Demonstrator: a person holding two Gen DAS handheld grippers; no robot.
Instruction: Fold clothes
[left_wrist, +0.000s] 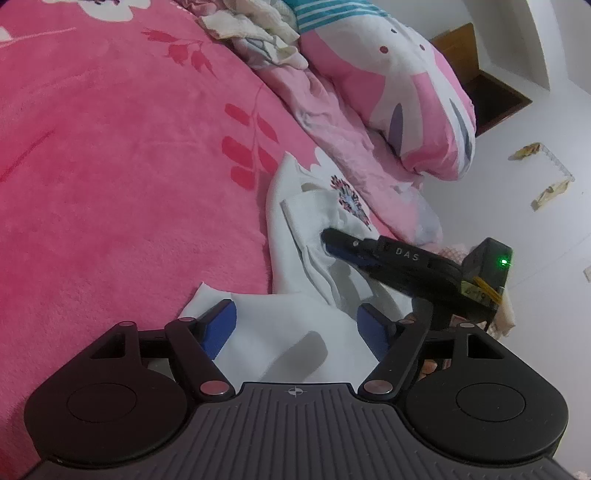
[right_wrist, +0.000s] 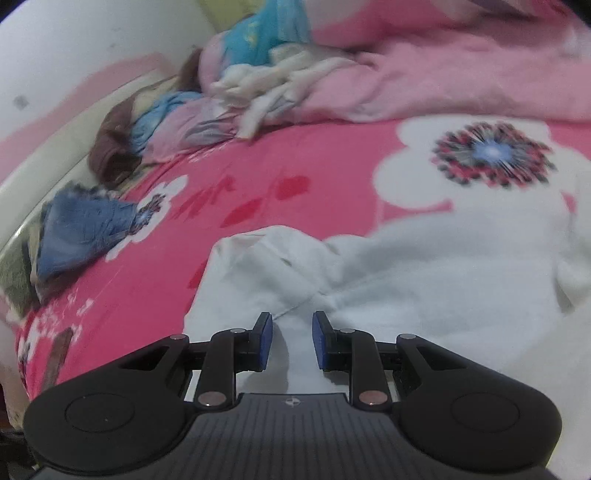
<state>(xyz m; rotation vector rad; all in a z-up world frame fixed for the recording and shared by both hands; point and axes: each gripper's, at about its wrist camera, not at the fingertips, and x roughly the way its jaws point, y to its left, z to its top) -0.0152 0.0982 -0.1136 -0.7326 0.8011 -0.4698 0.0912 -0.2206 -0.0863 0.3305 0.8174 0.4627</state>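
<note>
We see a pink floral blanket (right_wrist: 295, 166) covering the bed, white garment (right_wrist: 424, 280) near, folded denim (right_wrist: 81, 232) left, crumpled clothes (right_wrist: 258, 85) far.

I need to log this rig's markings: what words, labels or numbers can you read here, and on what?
"DAS": on the black body of the right gripper, seen from the left wrist view.
Yellow tag behind that body: dark marks, too small to read.
No text is readable on the white garment or the pink blanket.
</note>
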